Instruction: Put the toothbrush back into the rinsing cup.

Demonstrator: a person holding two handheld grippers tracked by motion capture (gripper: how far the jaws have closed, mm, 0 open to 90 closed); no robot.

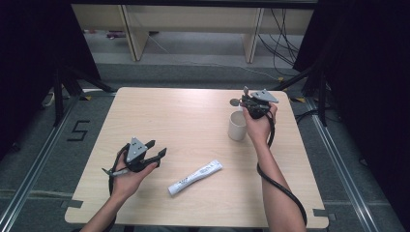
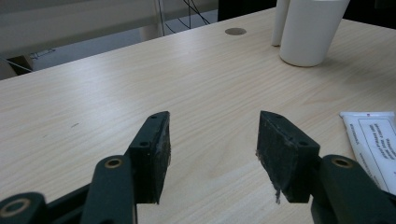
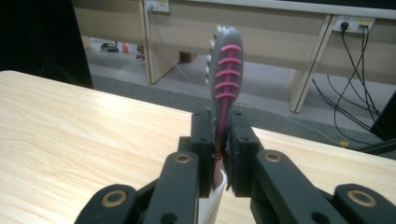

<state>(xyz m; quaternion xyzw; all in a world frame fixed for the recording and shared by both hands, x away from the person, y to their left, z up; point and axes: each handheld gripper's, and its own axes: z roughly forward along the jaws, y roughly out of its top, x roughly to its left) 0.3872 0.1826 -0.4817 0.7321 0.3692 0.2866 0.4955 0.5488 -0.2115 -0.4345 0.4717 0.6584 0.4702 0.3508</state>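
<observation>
While clamped in right hand-held gripper, toothbrush upright

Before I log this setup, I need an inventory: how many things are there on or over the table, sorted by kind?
Cup: 1
Toothbrush: 1, clamped in the right gripper
Toothpaste tube: 1
Total: 3

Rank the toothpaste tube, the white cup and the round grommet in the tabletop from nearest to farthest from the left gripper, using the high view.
From the left gripper:
1. Toothpaste tube, just to its right.
2. White cup, farther right, toward the far side.
3. Round grommet, beyond the cup.
</observation>
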